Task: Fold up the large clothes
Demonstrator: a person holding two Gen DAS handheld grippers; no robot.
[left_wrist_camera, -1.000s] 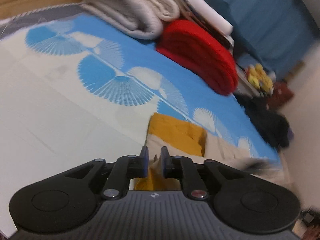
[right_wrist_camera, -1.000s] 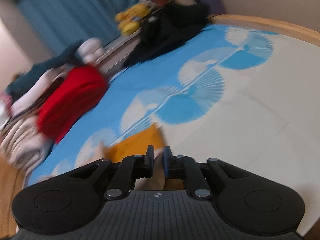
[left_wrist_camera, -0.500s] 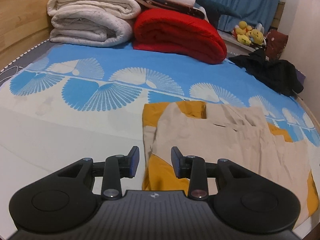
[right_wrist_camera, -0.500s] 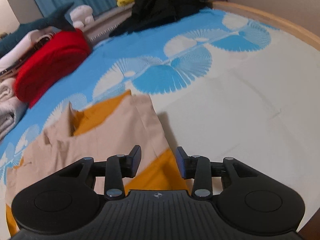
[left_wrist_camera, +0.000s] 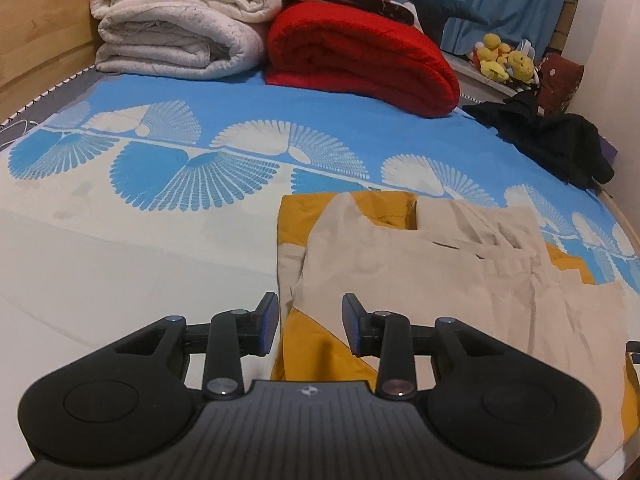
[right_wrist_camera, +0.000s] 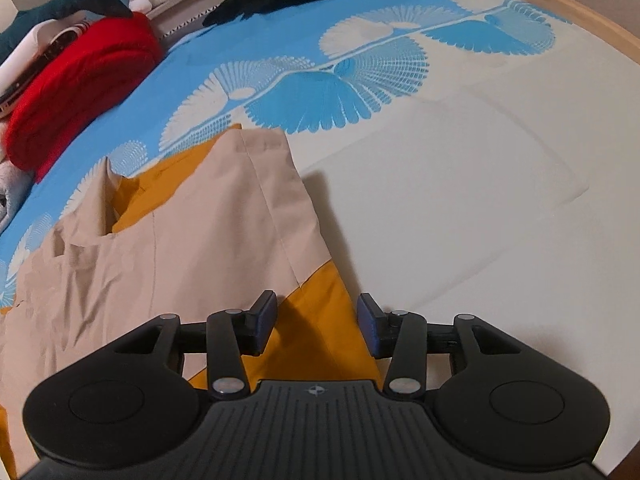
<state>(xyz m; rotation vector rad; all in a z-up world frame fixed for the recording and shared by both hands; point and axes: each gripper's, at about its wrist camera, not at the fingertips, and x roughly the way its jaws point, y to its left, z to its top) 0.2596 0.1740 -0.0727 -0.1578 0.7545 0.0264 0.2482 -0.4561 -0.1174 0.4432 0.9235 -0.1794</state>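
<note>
Beige-and-mustard woven fabric garment (left_wrist_camera: 420,276) lies crumpled on the blue fan-print bed sheet (left_wrist_camera: 240,100) — near edges cut off by both housings. Left gripper (left_wrist_camera: 309,322) and right gripper (right_wrist_camera: 317,322) — jaws apart, empty.

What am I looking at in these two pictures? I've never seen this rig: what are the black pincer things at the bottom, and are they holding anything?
There is no robot here. A person holds a handheld two-finger gripper in each hand, and a fisheye camera on each looks forward along its fingers. One picture comes from the left gripper, the other from the right gripper. Both stand open and hold nothing. Below them a beige and mustard-yellow garment lies partly folded on a bed sheet with a blue fan pattern. Further back sit a folded red blanket, pale folded quilts, a crumpled black garment and yellow plush toys.
</note>
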